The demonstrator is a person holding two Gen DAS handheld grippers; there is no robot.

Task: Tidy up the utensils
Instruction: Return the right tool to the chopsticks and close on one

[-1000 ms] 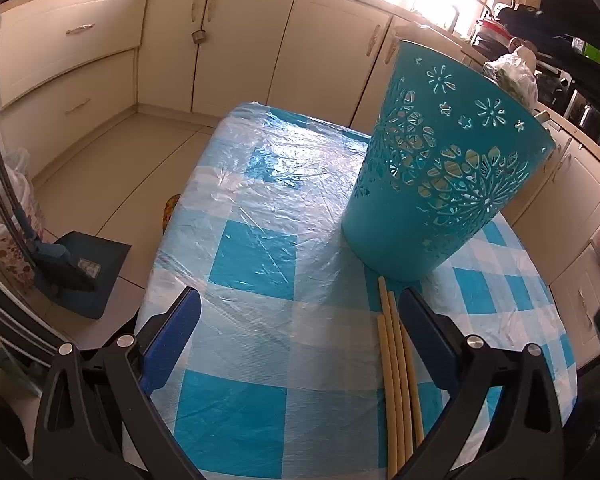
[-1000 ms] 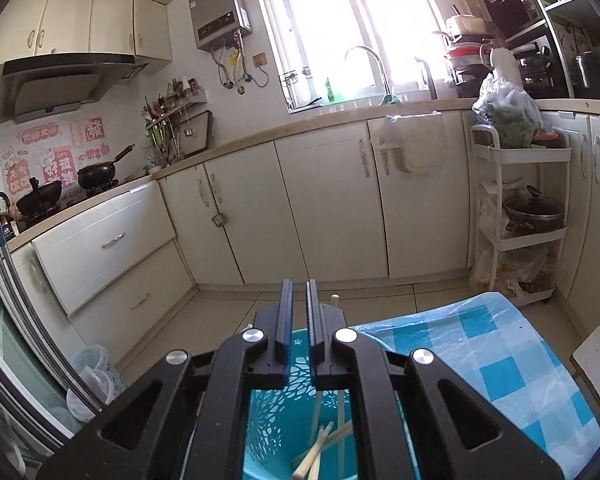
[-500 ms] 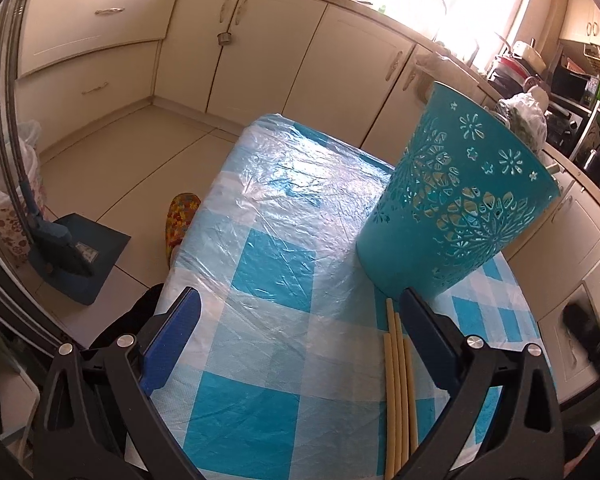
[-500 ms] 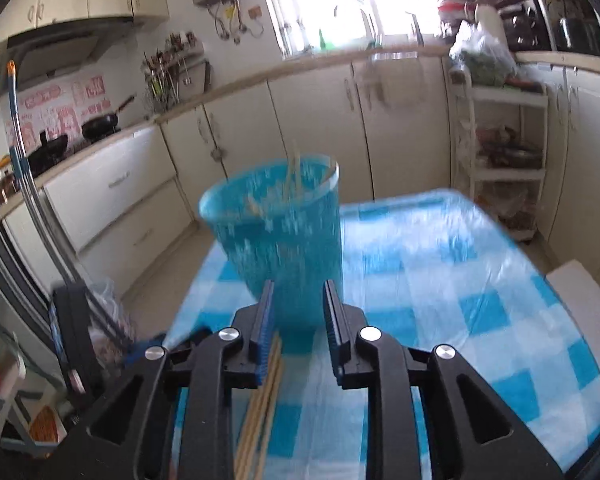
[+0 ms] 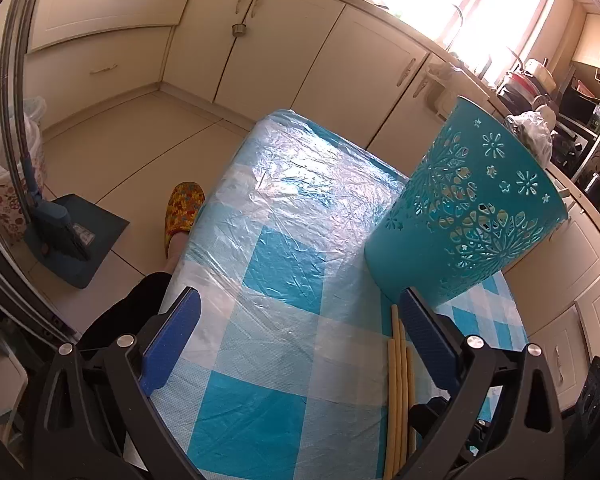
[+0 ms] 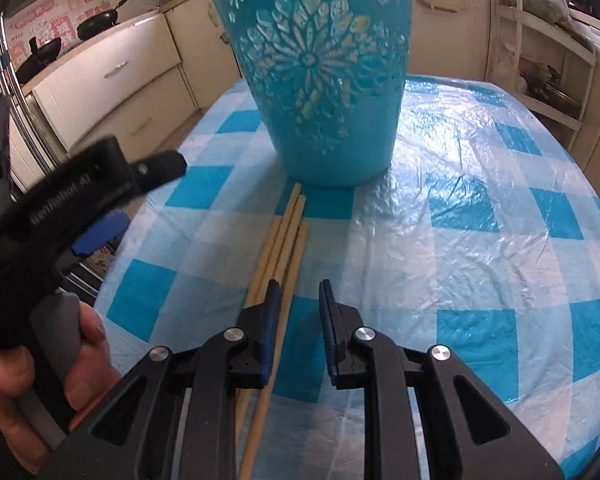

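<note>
A teal cut-out basket point(image 5: 460, 208) point(image 6: 324, 80) stands upright on the blue-checked table. Several wooden chopsticks point(image 6: 288, 232) point(image 5: 398, 380) lie side by side on the cloth, tips toward the basket's foot. My right gripper point(image 6: 299, 286) hovers low over their near part, its jaws a little apart and closing. One chopstick runs under the gap beside the left pad, and neither pad presses on it. My left gripper point(image 5: 300, 294) stands wide open with nothing between its fingers, the chopsticks just inside its right finger.
A hand point(image 6: 40, 380) holds the left gripper at the table's left edge. The table point(image 6: 500, 200) is wrapped in crinkled plastic. A slippered foot point(image 5: 184, 212), a dustpan point(image 5: 72, 240) and a lined bin point(image 5: 8, 184) are on the floor, with cabinets beyond.
My right gripper dropped from above the basket to the table in front of it, and its shut jaws parted slightly. The left gripper rolled a little and stayed open.
</note>
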